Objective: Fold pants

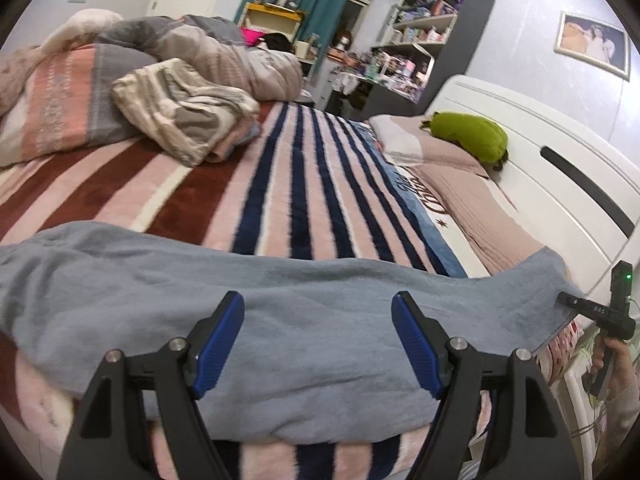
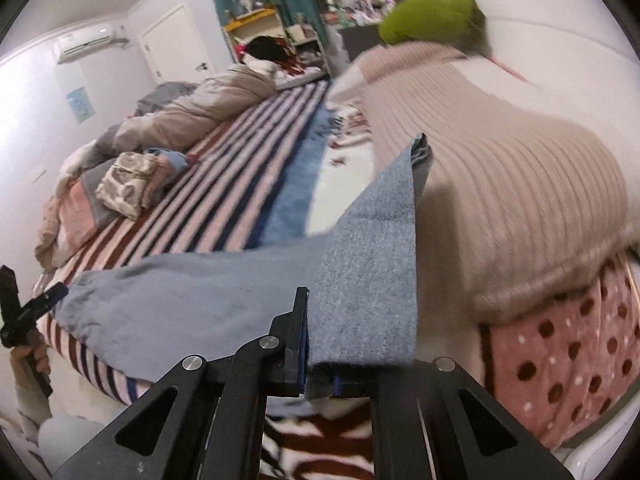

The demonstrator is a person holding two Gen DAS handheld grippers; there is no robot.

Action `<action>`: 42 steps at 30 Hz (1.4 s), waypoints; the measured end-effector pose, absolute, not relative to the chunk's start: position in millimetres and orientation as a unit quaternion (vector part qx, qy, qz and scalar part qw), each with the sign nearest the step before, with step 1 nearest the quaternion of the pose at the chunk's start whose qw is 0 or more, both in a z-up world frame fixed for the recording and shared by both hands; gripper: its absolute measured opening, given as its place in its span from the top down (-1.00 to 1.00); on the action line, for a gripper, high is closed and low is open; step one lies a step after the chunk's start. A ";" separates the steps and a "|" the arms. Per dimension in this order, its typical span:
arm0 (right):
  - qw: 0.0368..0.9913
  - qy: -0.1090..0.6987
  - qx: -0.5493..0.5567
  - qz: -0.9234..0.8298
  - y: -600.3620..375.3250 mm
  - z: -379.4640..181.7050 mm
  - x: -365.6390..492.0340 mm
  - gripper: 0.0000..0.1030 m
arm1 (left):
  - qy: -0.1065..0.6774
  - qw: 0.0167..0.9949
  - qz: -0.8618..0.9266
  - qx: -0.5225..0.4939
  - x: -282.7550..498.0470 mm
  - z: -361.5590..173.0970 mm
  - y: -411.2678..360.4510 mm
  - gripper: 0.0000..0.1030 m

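Grey-blue fleece pants (image 1: 280, 320) lie across striped bed blanket (image 1: 304, 184); soft, light, floppy. Right gripper (image 2: 308, 344) jaws clamp one end's hem; left gripper (image 1: 318, 340) jaws wide, empty. Best hold: edges, w/ both corners.

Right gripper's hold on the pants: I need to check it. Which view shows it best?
Right wrist view: the right gripper is shut on the pants edge. Left wrist view shows it small, at the pants' far end.

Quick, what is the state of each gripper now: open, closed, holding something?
Left gripper: open, holding nothing; the grey-blue pants lie beyond its fingers.
Right gripper: closed on one end of the pants, lifting it.
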State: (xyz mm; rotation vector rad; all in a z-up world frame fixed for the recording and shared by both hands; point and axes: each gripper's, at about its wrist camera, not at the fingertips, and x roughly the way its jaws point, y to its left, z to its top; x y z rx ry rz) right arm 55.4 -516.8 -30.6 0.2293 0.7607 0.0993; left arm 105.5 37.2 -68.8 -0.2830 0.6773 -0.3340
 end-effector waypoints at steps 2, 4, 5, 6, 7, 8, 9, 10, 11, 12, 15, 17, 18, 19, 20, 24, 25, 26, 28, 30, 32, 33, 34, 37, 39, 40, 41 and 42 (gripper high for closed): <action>0.924 0.363 0.104 0.062 -499.2 -21.7 63.5 0.93 | 0.327 0.922 -0.152 -0.144 100.5 -70.1 51.2 -0.41; 0.925 0.357 0.098 0.081 -477.4 -15.0 73.8 0.93 | 0.323 0.923 -0.144 -0.151 94.9 -72.1 66.3 -0.42; 0.925 0.356 0.095 0.087 -468.7 -13.8 78.0 0.93 | 0.322 0.923 -0.141 -0.154 92.4 -73.0 71.5 -0.42; 0.925 0.355 0.092 0.096 -458.1 -12.6 83.2 0.93 | 0.320 0.924 -0.138 -0.157 89.7 -74.1 77.9 -0.42; 0.925 0.355 0.087 0.108 -443.1 -11.0 90.4 0.93 | 0.318 0.925 -0.134 -0.160 86.7 -74.9 85.1 -0.42; 0.924 0.355 0.084 0.118 -431.2 -10.5 95.9 0.93 | 0.316 0.925 -0.130 -0.164 84.0 -76.0 92.5 -0.42; 0.922 0.356 0.080 0.131 -417.2 -11.2 102.4 0.93 | 0.314 0.926 -0.124 -0.168 81.1 -77.4 100.7 -0.42; 0.920 0.357 0.074 0.143 -403.3 -11.8 108.8 0.93 | 0.313 0.927 -0.119 -0.172 78.7 -78.7 108.7 -0.42; 0.918 0.359 0.069 0.154 -390.0 -12.9 114.1 0.93 | 0.311 0.927 -0.114 -0.176 76.3 -79.8 114.4 -0.42; 0.916 0.361 0.065 0.164 -377.9 -14.9 118.6 0.93 | 0.310 0.928 -0.107 -0.179 73.0 -81.6 122.7 -0.42; 0.900 0.384 0.051 0.198 -334.6 -26.6 135.1 0.93 | 0.307 0.929 -0.089 -0.185 63.2 -86.3 141.2 -0.42; 0.889 0.403 0.040 0.215 -310.0 -40.9 143.9 0.93 | 0.309 0.929 -0.081 -0.189 56.8 -91.3 152.9 -0.43; 0.880 0.418 0.032 0.223 -295.1 -51.2 149.8 0.93 | 0.310 0.928 -0.078 -0.191 53.8 -93.4 157.7 -0.43; 0.874 0.428 0.027 0.227 -285.6 -60.5 153.3 0.93 | 0.311 0.928 -0.074 -0.192 50.5 -95.7 162.8 -0.43; 0.867 0.441 0.019 0.230 -276.0 -69.8 157.0 0.93 | 0.312 0.927 -0.070 -0.194 47.3 -97.8 168.3 -0.43; 0.844 0.483 -0.014 0.234 -251.6 -103.0 163.2 0.93 | 0.312 0.927 -0.057 -0.200 39.9 -101.2 183.7 -0.43; 0.840 0.489 -0.026 0.233 -246.0 -108.8 162.8 0.92 | 0.311 0.927 -0.056 -0.200 38.6 -101.9 187.0 -0.43; 0.839 0.491 -0.035 0.232 -244.1 -111.6 161.0 0.92 | 0.311 0.928 -0.056 -0.199 37.8 -102.2 187.3 -0.43; 0.839 0.491 -0.047 0.229 -241.7 -114.5 157.6 0.92 | 0.311 0.928 -0.056 -0.200 38.0 -102.9 188.6 -0.43; 0.840 0.489 -0.050 0.228 -241.4 -112.2 155.7 0.92 | 0.310 0.928 -0.059 -0.201 37.8 -103.5 190.0 -0.43; 0.842 0.485 -0.050 0.229 -242.8 -107.8 152.8 0.92 | 0.308 0.927 -0.064 -0.203 38.5 -102.8 189.8 -0.43; 0.843 0.484 -0.050 0.230 -242.3 -105.1 152.1 0.92 | 0.307 0.927 -0.067 -0.204 38.7 -102.3 188.8 -0.43; 0.842 0.483 -0.050 0.236 -240.4 -102.6 150.3 0.92 | 0.306 0.927 -0.070 -0.204 38.5 -102.5 188.8 -0.43; 0.833 0.489 -0.061 0.252 -233.6 -101.3 146.2 0.91 | 0.307 0.927 -0.075 -0.203 40.5 -101.2 183.0 -0.43; 0.824 0.500 -0.070 0.256 -226.1 -108.9 144.3 0.80 | 0.307 0.927 -0.076 -0.203 42.0 -99.3 178.2 -0.43; 0.821 0.505 -0.065 0.257 -223.9 -112.8 144.9 0.75 | 0.307 0.926 -0.077 -0.204 41.6 -99.1 177.9 -0.43; 0.817 0.510 -0.055 0.263 -223.5 -117.0 145.5 0.63 | 0.308 0.926 -0.077 -0.203 41.5 -98.1 176.0 -0.43; 0.812 0.515 -0.041 0.272 -223.5 -120.1 146.0 0.51 | 0.308 0.927 -0.077 -0.201 40.8 -97.3 174.9 -0.43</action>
